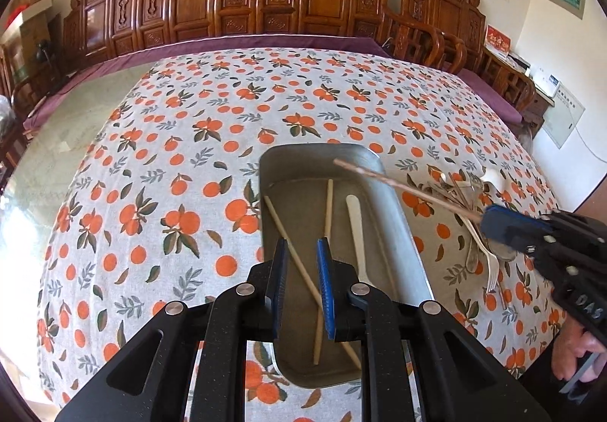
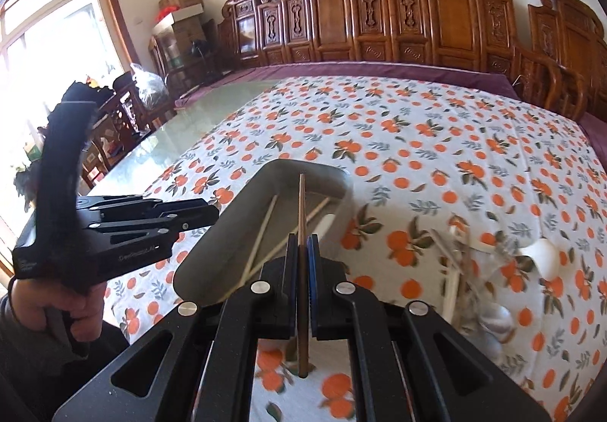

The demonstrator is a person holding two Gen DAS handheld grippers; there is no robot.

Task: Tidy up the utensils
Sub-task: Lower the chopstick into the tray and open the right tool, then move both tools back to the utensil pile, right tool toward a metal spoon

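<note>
The right gripper (image 2: 302, 251) clamps a dark brown chopstick (image 2: 302, 209), whose tip reaches over the metal tray (image 1: 394, 202) at frame centre. The left gripper (image 1: 301, 255) hangs parted and empty above the tray's two pale chopsticks (image 1: 328, 209). More cutlery (image 1: 481, 232) lies at right.

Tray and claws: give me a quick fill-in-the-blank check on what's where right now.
1. The right claw is shut on a brown ____.
2. The left claw is ____, hovering over the tray.
3. The tray holds ____ pale chopsticks and a spatula.
4. The fork lies ____ the tray.

Missing: chopstick; open; two; outside
</note>
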